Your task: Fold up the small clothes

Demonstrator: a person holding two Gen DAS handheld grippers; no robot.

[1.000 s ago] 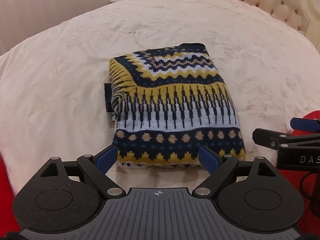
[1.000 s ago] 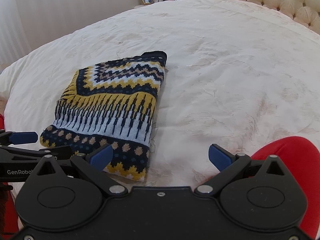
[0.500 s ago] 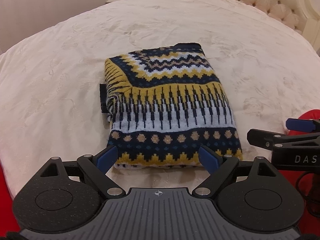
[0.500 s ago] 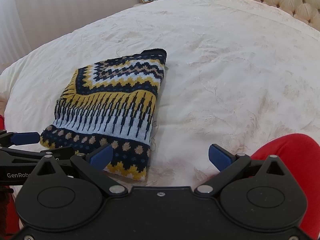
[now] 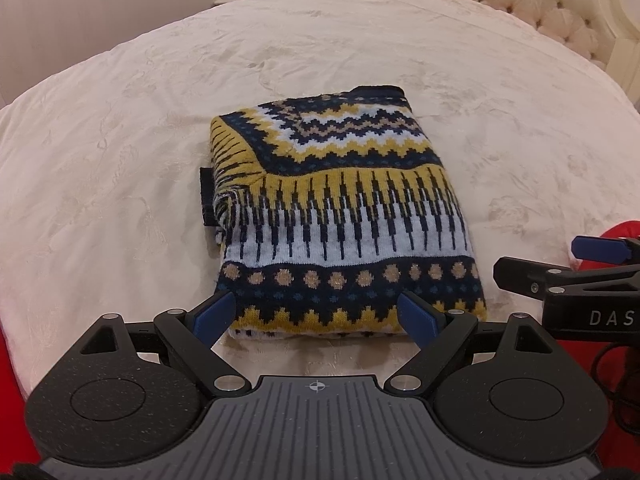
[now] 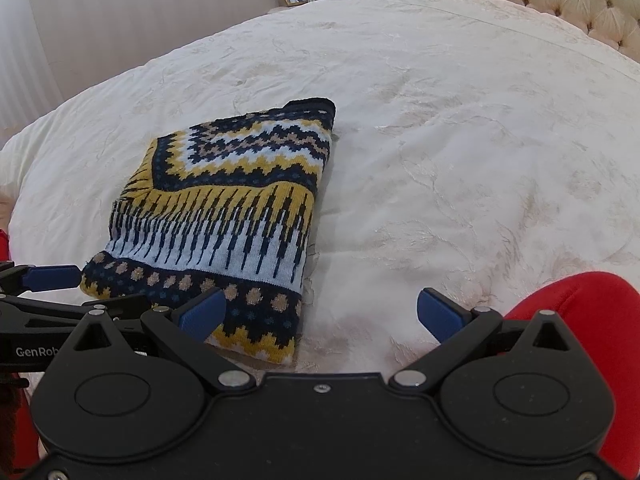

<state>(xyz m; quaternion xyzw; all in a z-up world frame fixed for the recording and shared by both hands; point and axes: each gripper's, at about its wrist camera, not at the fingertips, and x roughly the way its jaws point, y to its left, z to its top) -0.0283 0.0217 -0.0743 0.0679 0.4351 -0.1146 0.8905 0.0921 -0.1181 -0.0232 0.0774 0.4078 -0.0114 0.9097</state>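
Sweater (image 5: 340, 216) fills the middle of the left wrist view: a knitted piece in navy, mustard and pale blue, already folded into a compact rectangle on the cream bedspread (image 5: 120, 160). A dark cuff or hem pokes out at its 9 o'clock side. The left gripper (image 5: 316, 314) hangs at 6 o'clock just short of the near edge, jaws spread wide with nothing between them. The other tool's arm enters at 3 o'clock.

From the right wrist view the sweater (image 6: 224, 216) lies toward 9 o'clock, and the right gripper (image 6: 320, 312) stands equally wide open and empty, its left finger over the near right corner.

Folding looks essentially finished. Any next move would call for tucking that stray dark edge or squaring the stack, without disturbing the layers.
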